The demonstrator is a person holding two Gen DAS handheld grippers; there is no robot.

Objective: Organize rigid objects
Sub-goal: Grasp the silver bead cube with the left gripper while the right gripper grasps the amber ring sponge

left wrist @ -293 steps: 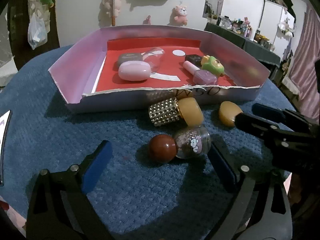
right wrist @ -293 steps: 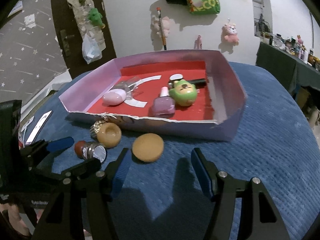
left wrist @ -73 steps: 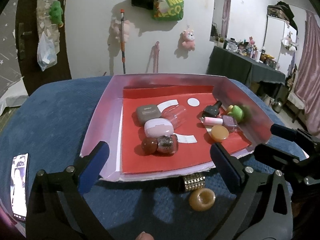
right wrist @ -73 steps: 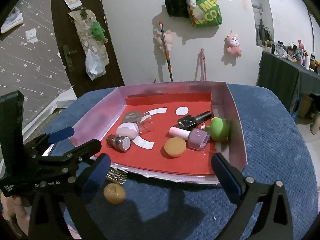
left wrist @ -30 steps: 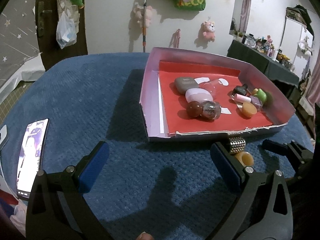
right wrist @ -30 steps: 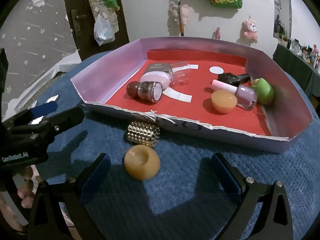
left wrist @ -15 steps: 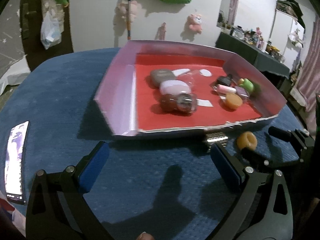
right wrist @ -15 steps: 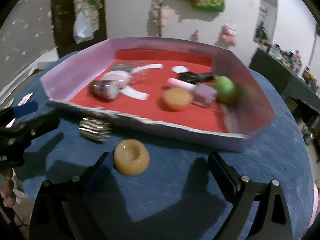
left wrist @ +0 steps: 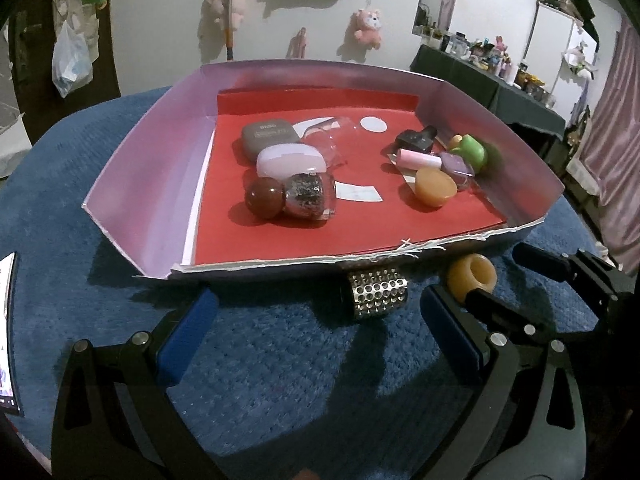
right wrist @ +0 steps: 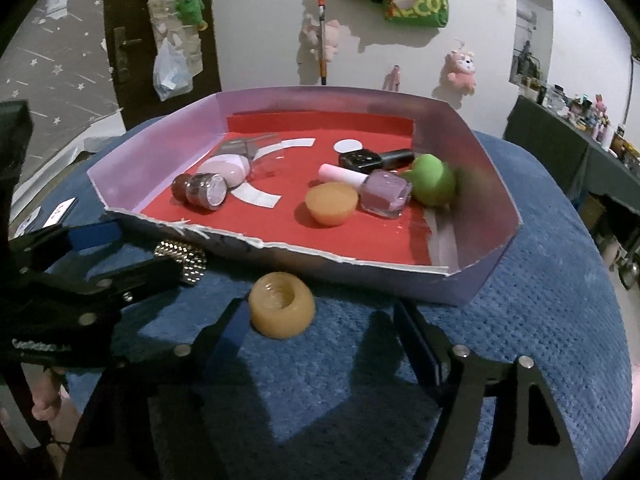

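On the left wrist view my left gripper [left wrist: 316, 328] is spread wide and empty, the studded cap [left wrist: 377, 294] just ahead against the tray [left wrist: 152, 184]. On the right wrist view my right gripper [right wrist: 324, 336] has been closing, not yet pinching the ring [right wrist: 282, 310]; I'd centre before squeezing.

Red-lined lilac tray [right wrist: 492, 184], amber cap [right wrist: 282, 310], silver studded cap [left wrist: 377, 293], prob. green toy [right wrist: 432, 180]
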